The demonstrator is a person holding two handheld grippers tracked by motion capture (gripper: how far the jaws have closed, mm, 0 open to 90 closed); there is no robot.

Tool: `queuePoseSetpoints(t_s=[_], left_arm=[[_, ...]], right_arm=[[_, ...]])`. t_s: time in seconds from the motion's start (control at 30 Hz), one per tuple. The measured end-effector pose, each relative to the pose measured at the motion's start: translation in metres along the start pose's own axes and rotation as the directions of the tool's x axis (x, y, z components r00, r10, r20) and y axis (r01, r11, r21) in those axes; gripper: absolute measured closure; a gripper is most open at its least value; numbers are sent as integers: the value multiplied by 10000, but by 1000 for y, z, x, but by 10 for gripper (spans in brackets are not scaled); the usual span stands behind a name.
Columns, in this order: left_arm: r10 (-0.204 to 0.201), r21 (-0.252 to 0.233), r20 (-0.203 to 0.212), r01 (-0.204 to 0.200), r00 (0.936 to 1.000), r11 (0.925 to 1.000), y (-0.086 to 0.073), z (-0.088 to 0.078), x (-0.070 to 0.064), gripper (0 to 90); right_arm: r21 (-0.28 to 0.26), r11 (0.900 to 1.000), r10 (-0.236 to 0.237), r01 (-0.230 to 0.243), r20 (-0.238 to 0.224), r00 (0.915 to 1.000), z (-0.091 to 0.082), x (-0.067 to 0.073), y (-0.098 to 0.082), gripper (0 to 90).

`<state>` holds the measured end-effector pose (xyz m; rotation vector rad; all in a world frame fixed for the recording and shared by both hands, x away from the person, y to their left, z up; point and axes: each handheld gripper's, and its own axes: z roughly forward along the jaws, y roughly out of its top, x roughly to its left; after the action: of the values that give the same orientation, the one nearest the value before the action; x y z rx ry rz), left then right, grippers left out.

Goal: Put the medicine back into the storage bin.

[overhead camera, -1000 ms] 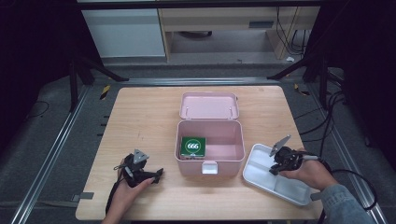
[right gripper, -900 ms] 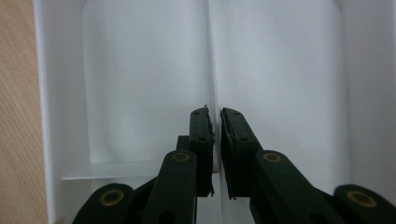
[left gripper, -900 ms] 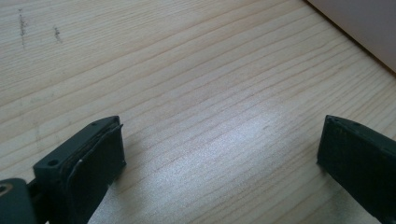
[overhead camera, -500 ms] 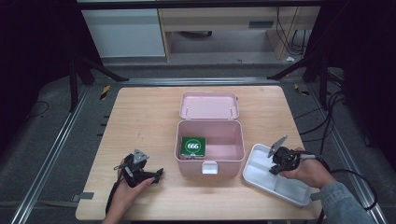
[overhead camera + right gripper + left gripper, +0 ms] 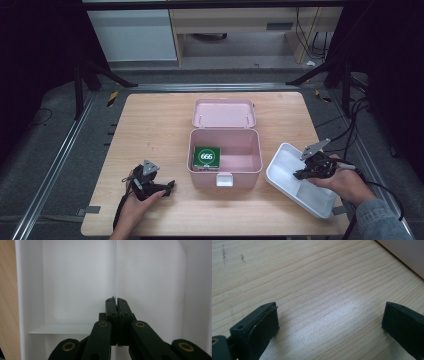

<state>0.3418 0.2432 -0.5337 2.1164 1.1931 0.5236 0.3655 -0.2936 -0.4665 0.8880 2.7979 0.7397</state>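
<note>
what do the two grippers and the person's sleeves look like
Both grippers, left and right, are black with a grey three-cornered plate on top and a trailing black cable. The right gripper's linkage has brass-coloured pivots. The right arm wears a blue-grey denim-like sleeve.

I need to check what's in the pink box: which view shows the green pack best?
The high view: the green pack lies in the open pink box's left end, white 666 label up. The left gripper view catches just a corner of the box; the right gripper view looks into the white tray.
</note>
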Motion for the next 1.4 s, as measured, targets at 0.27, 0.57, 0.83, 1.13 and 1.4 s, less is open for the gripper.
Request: queuePoseSetpoints(t_s=[0.27, 0.57, 0.83, 1.13, 1.4], left_arm=[[7, 1, -1, -7, 10000, 10000, 0, 0, 0, 0], [0, -1, 0, 0, 10000, 10000, 0, 0, 0, 0], [8, -6, -10, -8, 10000, 10000, 0, 0, 0, 0], [0, -13, -8, 0, 10000, 10000, 0, 0, 0, 0], [-2, -13, -9, 2, 10000, 10000, 0, 0, 0, 0]], right_arm=[[-604, 9982, -17, 38, 347, 9994, -26, -6, 11, 899], [-927, 9937, -563, 626, 688, 9960, -59, -8, 41, 899], [-1190, 9845, -1181, 1290, 947, 9885, -88, -4, 79, 899], [-682, 9687, -2327, 2388, 866, 9687, -89, 10, 134, 899], [-159, 9491, -3133, 3145, 513, 9483, -77, 27, 176, 900]])
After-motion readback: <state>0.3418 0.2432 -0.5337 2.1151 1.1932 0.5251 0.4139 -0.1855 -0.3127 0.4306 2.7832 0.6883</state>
